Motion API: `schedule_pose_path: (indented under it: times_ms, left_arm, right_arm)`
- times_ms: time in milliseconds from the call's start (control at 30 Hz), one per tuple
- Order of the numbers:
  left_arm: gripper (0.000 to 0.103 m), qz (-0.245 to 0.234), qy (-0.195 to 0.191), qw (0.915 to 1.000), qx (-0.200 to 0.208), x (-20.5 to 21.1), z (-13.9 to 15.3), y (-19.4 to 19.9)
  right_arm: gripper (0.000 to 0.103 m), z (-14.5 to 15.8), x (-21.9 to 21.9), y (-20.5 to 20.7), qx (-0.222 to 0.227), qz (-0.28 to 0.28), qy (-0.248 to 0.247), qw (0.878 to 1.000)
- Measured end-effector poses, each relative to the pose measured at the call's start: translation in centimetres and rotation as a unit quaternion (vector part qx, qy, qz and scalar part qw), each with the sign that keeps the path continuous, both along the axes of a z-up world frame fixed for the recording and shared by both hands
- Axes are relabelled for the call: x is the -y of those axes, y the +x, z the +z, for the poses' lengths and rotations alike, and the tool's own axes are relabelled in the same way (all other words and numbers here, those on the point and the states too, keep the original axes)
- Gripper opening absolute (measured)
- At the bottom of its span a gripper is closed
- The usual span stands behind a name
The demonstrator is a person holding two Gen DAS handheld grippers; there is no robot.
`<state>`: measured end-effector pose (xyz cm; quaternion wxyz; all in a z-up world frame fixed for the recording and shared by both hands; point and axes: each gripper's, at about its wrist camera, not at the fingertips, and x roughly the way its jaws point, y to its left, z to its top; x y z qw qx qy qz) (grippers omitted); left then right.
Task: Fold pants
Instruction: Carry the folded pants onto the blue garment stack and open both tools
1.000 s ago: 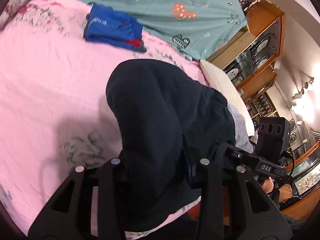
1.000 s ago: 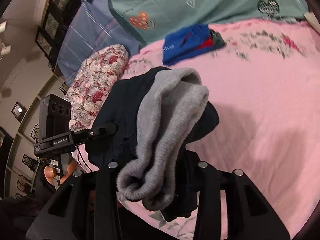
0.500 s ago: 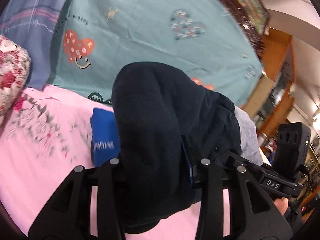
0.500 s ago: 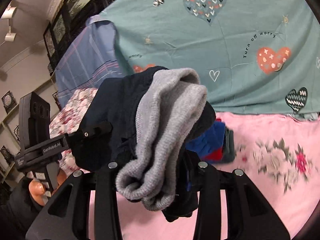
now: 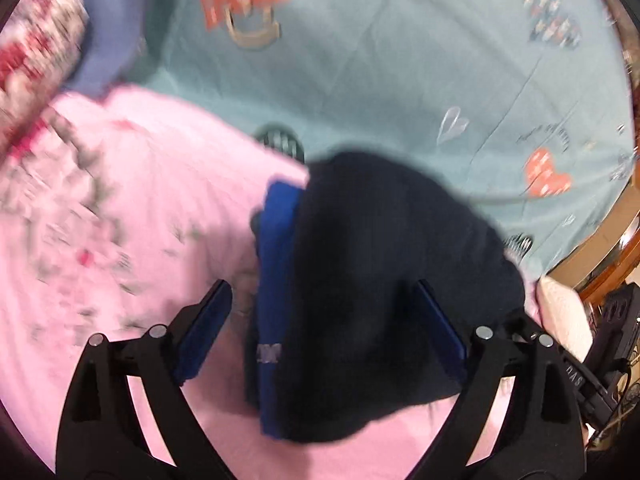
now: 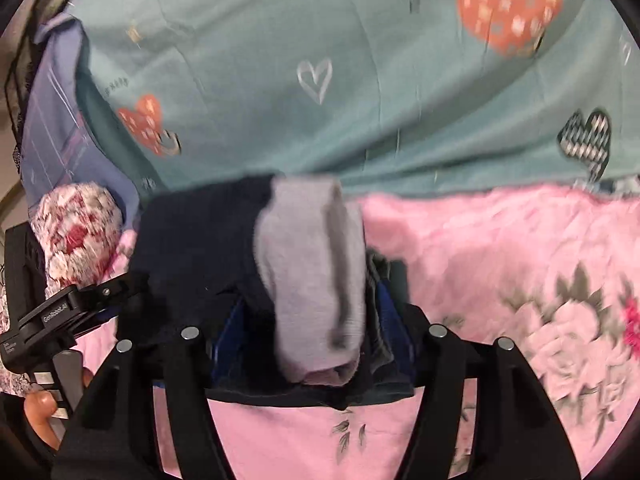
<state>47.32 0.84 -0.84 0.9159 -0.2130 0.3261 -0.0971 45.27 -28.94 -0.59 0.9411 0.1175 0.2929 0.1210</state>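
Nearest, the left gripper (image 5: 320,332) stands with its jaws spread wide, released, the dark pants (image 5: 384,288) bundled between them but touched by neither blue pad; the bundle appears set down on a folded blue garment (image 5: 276,264) on the pink floral bedspread (image 5: 120,216), probably to stack it there. The right gripper (image 6: 316,332) frames the grey ribbed waistband (image 6: 316,272); its jaws look parted, though cloth hides the pads, so I cannot tell for certain. "GenRobot.AI" is legible on the other handle; the blue garment's white lettering is blurred. Farther off, a teal heart-print sheet (image 6: 360,80) hangs behind.
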Motion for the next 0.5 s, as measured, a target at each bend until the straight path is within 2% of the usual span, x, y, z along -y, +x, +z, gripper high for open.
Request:
schedule_pose_path:
  times_ms: [67, 133, 200, 267, 300, 333, 400, 433, 500]
  left_arm:
    - [0.093, 0.011, 0.009, 0.9989, 0.046, -0.5, 2.5, -2.0]
    - [0.097, 0.011, 0.031, 0.9959, 0.084, 0.6, 4.7, -3.4]
    - [0.097, -0.006, 0.059, 0.9947, 0.083, 2.5, 5.2, -3.3]
    - [0.097, -0.004, 0.086, 0.9948, 0.055, 4.1, 3.9, -1.4]
    - [0.097, 0.004, 0.089, 0.9955, 0.034, 4.1, 2.8, -0.4]
    - [0.096, 0.021, 0.084, 0.9963, -0.005, 3.8, 0.9, 1.5]
    - [0.098, 0.044, 0.056, 0.9959, -0.056, 2.9, -2.1, 4.0]
    - [0.099, 0.041, 0.030, 0.9960, -0.074, 2.2, -3.4, 4.8]
    - [0.098, 0.041, 0.017, 0.9967, -0.067, 1.9, -3.0, 4.3]
  right_arm:
    - [0.065, 2.5, 0.4, -1.6, 0.040, -0.012, 0.013, 0.999]
    - [0.069, 4.9, 0.5, -2.8, 0.082, -0.025, 0.026, 0.996]
    - [0.069, 6.1, -0.8, -2.6, 0.089, -0.009, 0.020, 0.996]
    - [0.069, 6.0, -2.3, -1.6, 0.075, 0.010, 0.021, 0.997]
    - [0.069, 5.0, -3.0, 0.1, 0.046, 0.025, 0.017, 0.998]
    - [0.067, 3.8, -3.6, 1.5, 0.013, 0.027, 0.004, 1.000]
    - [0.068, 0.3, -3.8, 4.9, -0.062, 0.013, -0.015, 0.998]
    - [0.068, -0.4, -3.9, 5.5, -0.071, 0.005, -0.023, 0.997]
    - [0.070, -0.3, -3.2, 5.6, -0.062, 0.000, -0.021, 0.998]
